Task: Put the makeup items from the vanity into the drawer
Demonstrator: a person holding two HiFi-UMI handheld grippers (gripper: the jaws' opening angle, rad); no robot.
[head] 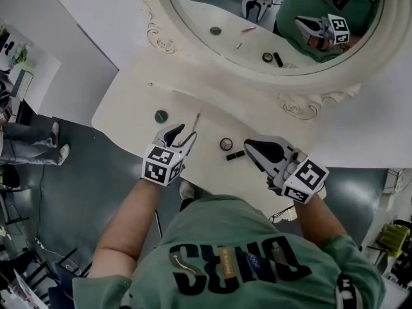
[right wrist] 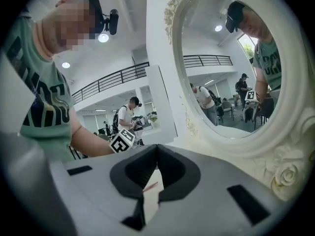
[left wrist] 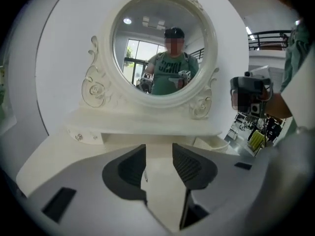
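Observation:
On the white vanity top [head: 129,105] lie a green round item [head: 161,116], a thin pencil-like stick [head: 196,121], a small round compact [head: 226,144] and a black tube [head: 235,154]. My left gripper [head: 183,134] hovers just in front of the stick, open, with nothing between its pads [left wrist: 187,166]; the stick's tip [left wrist: 144,176] shows beside the left pad. My right gripper [head: 252,144] sits right of the black tube and compact, its jaw tips touching, shut [right wrist: 156,149]. No drawer is plainly visible in the head view.
An ornate oval mirror [head: 193,37] rises at the back of the vanity and reflects both grippers. A low ledge with small knobs [left wrist: 78,136] runs under the mirror [left wrist: 162,48]. A seated person's legs [head: 32,140] are on the floor at left.

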